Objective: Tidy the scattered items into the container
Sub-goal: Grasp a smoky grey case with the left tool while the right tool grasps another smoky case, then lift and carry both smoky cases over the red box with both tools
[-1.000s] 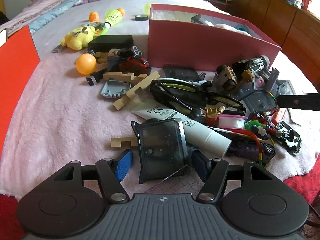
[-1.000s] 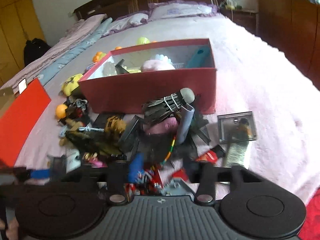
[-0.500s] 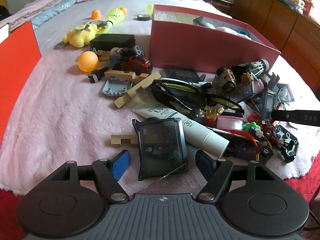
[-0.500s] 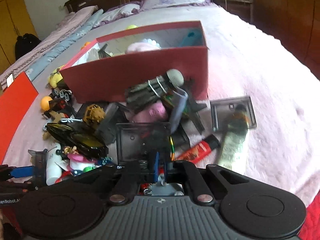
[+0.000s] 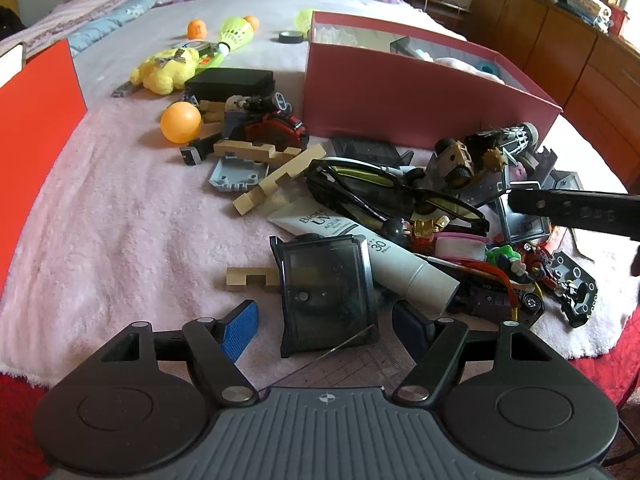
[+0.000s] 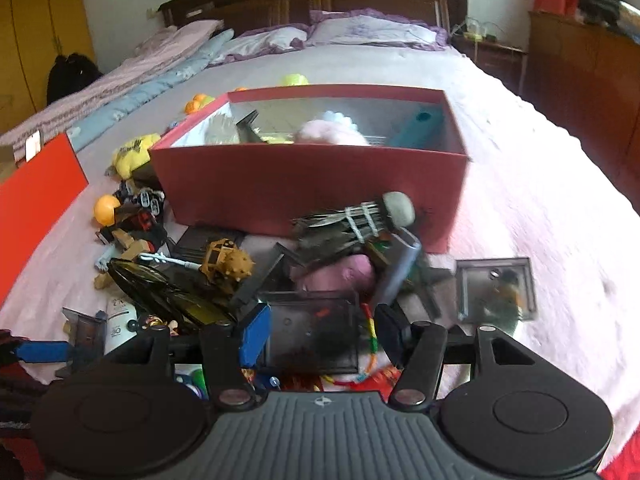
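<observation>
The red cardboard box [image 5: 400, 92] [image 6: 308, 184] stands on the pink blanket with a heap of small items in front of it. My left gripper [image 5: 326, 328] is open low over the near edge. A dark see-through square case [image 5: 326, 284] lies between its blue pads [image 5: 240, 328], untouched. My right gripper [image 6: 322, 336] is opening its jaws; a second dark case [image 6: 312, 332] lies between them, with a beaded cord beside the right pad. One black finger of the right gripper [image 5: 572, 210] reaches in over the heap in the left wrist view.
Sunglasses [image 5: 392, 196], a sunscreen tube [image 5: 372, 256], wooden blocks [image 5: 276, 180], an orange ball [image 5: 180, 122] and a yellow plush [image 5: 168, 70] lie left of the heap. A red lid [image 5: 36, 100] stands at the left. The blanket's edge is close in front.
The right gripper shut, moved in over the heap, then opened with the dark case between its jaws. The left gripper stayed put and widened slightly.
</observation>
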Demonstrator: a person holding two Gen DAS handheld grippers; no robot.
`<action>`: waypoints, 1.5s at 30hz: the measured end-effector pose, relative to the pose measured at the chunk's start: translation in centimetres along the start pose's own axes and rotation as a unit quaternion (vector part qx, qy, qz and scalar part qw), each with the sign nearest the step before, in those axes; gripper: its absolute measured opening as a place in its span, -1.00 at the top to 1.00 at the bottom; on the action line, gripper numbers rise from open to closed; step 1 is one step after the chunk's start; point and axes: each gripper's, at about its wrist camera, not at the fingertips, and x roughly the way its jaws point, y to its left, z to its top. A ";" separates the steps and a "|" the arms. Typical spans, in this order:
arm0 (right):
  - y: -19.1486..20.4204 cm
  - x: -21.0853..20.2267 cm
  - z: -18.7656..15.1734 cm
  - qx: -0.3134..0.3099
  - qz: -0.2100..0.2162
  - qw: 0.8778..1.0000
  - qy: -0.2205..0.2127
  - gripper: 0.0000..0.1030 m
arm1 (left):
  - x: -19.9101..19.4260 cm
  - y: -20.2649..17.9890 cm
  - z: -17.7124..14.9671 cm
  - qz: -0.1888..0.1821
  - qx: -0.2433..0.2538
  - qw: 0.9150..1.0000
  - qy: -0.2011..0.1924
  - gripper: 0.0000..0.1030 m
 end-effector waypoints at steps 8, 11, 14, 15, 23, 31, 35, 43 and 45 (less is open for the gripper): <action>1.4 1.2 -0.2 -0.033 -0.016 0.999 0.004 -0.35 | 0.3 0.1 0.0 0.002 0.003 1.000 -0.008 -0.42; 1.6 1.4 -0.4 -0.041 -0.021 0.999 0.002 -0.34 | 0.7 0.1 0.1 0.006 0.014 1.000 -0.013 -0.13; 1.5 1.3 -0.6 -0.042 -0.031 0.999 0.000 0.23 | 0.3 -0.4 0.2 0.006 0.031 0.999 -0.021 0.00; 1.2 1.2 -0.5 -0.035 -0.031 0.999 0.000 0.40 | 0.0 -0.5 0.3 0.005 0.033 0.999 -0.024 0.01; -1.8 -1.1 -0.5 0.036 -0.001 0.999 -0.023 0.94 | -2.1 -0.5 0.8 -0.007 0.028 0.998 -0.048 0.01; -1.5 -1.4 -0.9 0.029 0.000 0.999 -0.020 0.16 | -2.7 -0.6 0.8 -0.007 0.032 0.998 -0.049 0.01; -0.5 -0.6 -0.5 0.024 0.011 1.000 -0.012 0.11 | -2.7 -0.6 0.7 -0.011 0.033 0.998 -0.045 0.01; 2.9 1.4 -1.2 -0.039 -0.021 0.999 0.000 -0.30 | -2.6 -0.4 0.6 -0.010 0.026 0.999 -0.044 0.00; 3.4 1.5 -1.4 -0.060 -0.026 0.998 0.003 -0.31 | -2.6 -0.3 0.6 -0.011 0.023 0.999 -0.044 0.00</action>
